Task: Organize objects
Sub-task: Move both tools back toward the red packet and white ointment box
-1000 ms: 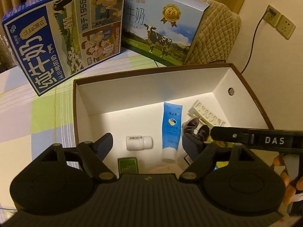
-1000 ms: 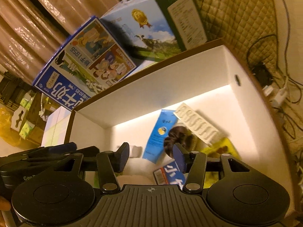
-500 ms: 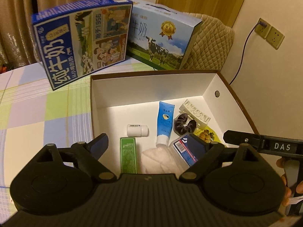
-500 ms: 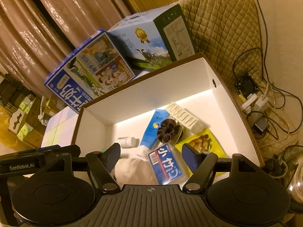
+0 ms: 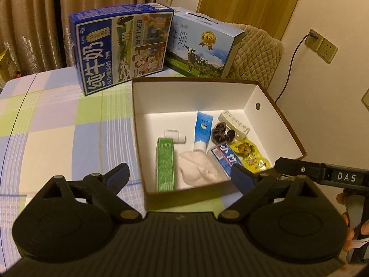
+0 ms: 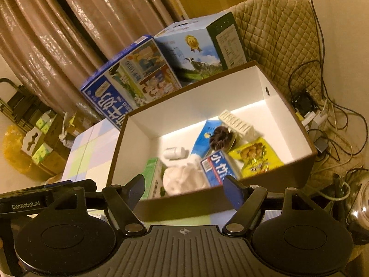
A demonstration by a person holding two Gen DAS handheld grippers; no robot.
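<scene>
A: Judging from both views, you're nearly done: tube, bottle, cloth and snack pack all lie inside the box.

B: And the hand-held grippers?

A: Left and right both gape empty. The bench looks bare, though its near edge is hidden.

**Readable Print on Cartons and Grippers**

The dark blue milk carton at the table's far edge reads "1956". The lighter carton beside it shows "MILK" and a "38" medal. The right gripper's bar reads "DAS"; the left gripper's bar reads "GenRobot.AI".
</scene>
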